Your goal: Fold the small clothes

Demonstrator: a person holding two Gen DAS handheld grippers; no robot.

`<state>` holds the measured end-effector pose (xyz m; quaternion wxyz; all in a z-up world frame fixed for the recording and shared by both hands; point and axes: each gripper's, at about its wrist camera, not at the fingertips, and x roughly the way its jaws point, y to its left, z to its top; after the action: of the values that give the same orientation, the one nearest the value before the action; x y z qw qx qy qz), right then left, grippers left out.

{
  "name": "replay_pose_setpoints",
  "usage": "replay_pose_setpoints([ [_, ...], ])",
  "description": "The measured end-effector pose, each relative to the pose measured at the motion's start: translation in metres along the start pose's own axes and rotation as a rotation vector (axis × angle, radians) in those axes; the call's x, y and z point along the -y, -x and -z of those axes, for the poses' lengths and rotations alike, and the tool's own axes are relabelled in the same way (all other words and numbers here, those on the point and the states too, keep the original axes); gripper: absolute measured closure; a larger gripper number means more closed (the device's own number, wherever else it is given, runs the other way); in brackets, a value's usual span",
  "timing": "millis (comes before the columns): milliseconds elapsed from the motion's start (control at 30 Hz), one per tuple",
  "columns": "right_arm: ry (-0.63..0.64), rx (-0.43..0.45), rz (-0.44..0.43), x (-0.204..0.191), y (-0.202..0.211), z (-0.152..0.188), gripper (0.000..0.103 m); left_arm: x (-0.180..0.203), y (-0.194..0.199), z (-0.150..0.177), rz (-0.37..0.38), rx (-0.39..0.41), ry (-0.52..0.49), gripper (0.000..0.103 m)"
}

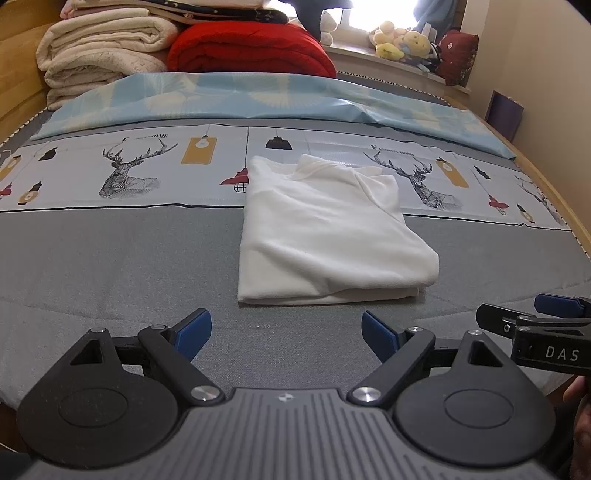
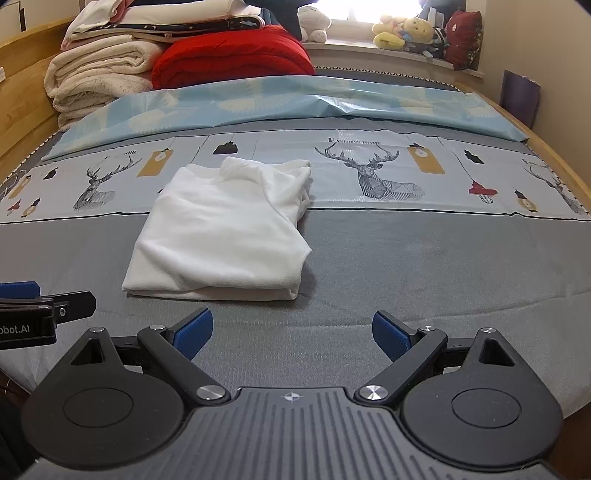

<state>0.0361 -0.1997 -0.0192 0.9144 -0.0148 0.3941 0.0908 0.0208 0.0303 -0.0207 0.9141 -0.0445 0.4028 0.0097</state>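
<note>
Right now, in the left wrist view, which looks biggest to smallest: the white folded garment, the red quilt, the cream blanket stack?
1. white folded garment, though it lies nearest the camera.
2-3. red quilt and cream blanket stack: too alike in apparent size to rank, both far back.

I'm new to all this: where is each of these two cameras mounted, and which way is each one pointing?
Left wrist view: sits on the left gripper, looking forward over the bed at the folded white garment; its open blue-padded fingers show, with the right gripper and a bit of hand at the right edge.
Right wrist view: sits on the right gripper, facing the same way; its open fingers show, with the left gripper at the left edge.
Shared: the garment, deer-print sheet, red quilt and plush toys.
</note>
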Motion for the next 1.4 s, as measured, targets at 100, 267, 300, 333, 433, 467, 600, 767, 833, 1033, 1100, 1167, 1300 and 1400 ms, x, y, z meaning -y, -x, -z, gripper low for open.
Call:
replay_pose_setpoints([
  [100, 0.004, -0.005, 0.0, -0.0007, -0.001, 0.0004, 0.009, 0.0003, -0.0003, 0.0003, -0.002, -0.002, -0.002, 0.011],
  [267, 0.006, -0.008, -0.001, -0.0003, -0.0016, 0.0005, 0.009, 0.0013, -0.0014, 0.0003, -0.003, -0.005, -0.007, 0.011],
  [300, 0.005, -0.009, -0.001, -0.0001, -0.0017, 0.0006, 0.009, 0.0016, -0.0017, 0.0002, -0.004, -0.006, -0.009, 0.011],
  [333, 0.004, -0.009, -0.001, -0.0003, -0.0019, 0.0005, 0.009, 0.0021, -0.0021, 0.0004, -0.004, -0.007, -0.009, 0.011],
  [433, 0.003, -0.012, -0.001, -0.0003, -0.0026, 0.0014, 0.009, 0.0028, -0.003, 0.0006, -0.006, -0.009, -0.011, 0.011],
  [467, 0.004, -0.013, -0.002, 0.0001, -0.0026, 0.0016, 0.009, 0.0029, -0.003, 0.0007, -0.005, -0.008, -0.013, 0.011],
  [600, 0.005, -0.019, -0.002, -0.0003, -0.0035, 0.0017, 0.009, 0.0034, -0.0031, 0.0009, -0.003, -0.004, -0.016, 0.011],
  [767, 0.007, -0.021, -0.001, -0.0019, -0.0039, 0.0015, 0.009, 0.0039, -0.0031, 0.0009, -0.003, -0.003, -0.013, 0.011],
  [833, 0.011, -0.021, -0.002, -0.0026, -0.004, 0.0016, 0.009, 0.004, -0.0031, 0.001, -0.002, -0.002, -0.014, 0.011],
  [1033, 0.012, -0.022, -0.001, -0.0028, -0.0044, 0.0012, 0.009, 0.0042, -0.0027, 0.0012, 0.001, 0.0, -0.015, 0.011],
  [1100, 0.012, -0.022, -0.002, -0.0027, -0.0044, 0.0012, 0.009, 0.0045, -0.0026, 0.0012, 0.003, 0.0, -0.015, 0.011],
  [1167, 0.013, -0.022, -0.002, -0.0026, -0.0045, 0.0011, 0.009, 0.0044, -0.0026, 0.0007, 0.003, 0.001, -0.015, 0.011],
  [1300, 0.013, -0.023, -0.002, -0.0028, -0.0045, 0.0012, 0.009, 0.0041, -0.0021, 0.0005, 0.005, 0.002, -0.013, 0.011],
  [1400, 0.012, -0.022, -0.001, -0.0029, -0.0045, 0.0011, 0.009, 0.0037, -0.0019, 0.0002, 0.007, 0.003, -0.015, 0.011],
])
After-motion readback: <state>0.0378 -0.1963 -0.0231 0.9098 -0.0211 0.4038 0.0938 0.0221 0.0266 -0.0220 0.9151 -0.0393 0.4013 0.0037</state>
